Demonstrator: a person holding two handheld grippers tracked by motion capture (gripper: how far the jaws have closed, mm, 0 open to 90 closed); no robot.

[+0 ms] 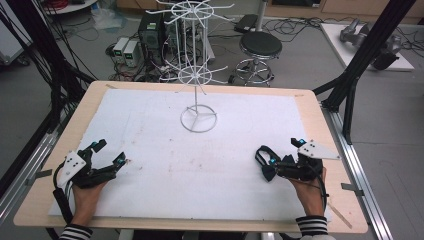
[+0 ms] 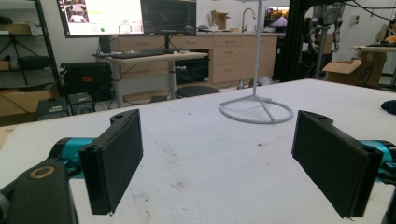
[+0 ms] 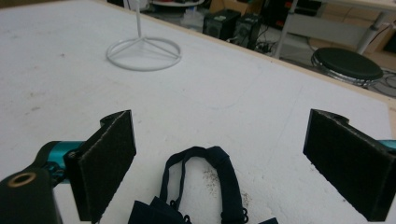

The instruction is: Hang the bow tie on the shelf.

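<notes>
While both hands rest near the front edge of the surface [image 1: 310, 107], the right gripper [image 1: 278, 159] lies at the right side with its jaws spread wide and nothing between the pads. A dark bow tie [image 1: 266, 165] lies flat on the white cover just in front of that gripper, its strap looping away from the knot. In the right gripper view the bow tie [image 3: 205, 186] sits low between the two black jaws, the strap curving up in an arch, and neither pad touches it; the right gripper [image 3: 219, 163] stands open on either side of it.

At the left side the left gripper [image 1: 111, 152] is also spread, its jaws well apart and holding nothing. In the left gripper view the left gripper [image 2: 217, 158] frames bare white cover marked with a few faint stains, and a dark bit of the bow tie [image 2: 388, 106] shows at the far right edge.

Toward the back middle of the surface stands a white wire rack [image 1: 197, 75] with hooks at two levels, upright on a ring base. It is well apart from both grippers and from the bow tie. Its ring base appears ahead in the left gripper view [image 2: 257, 109] and up to the left in the right gripper view [image 3: 143, 52].
</notes>
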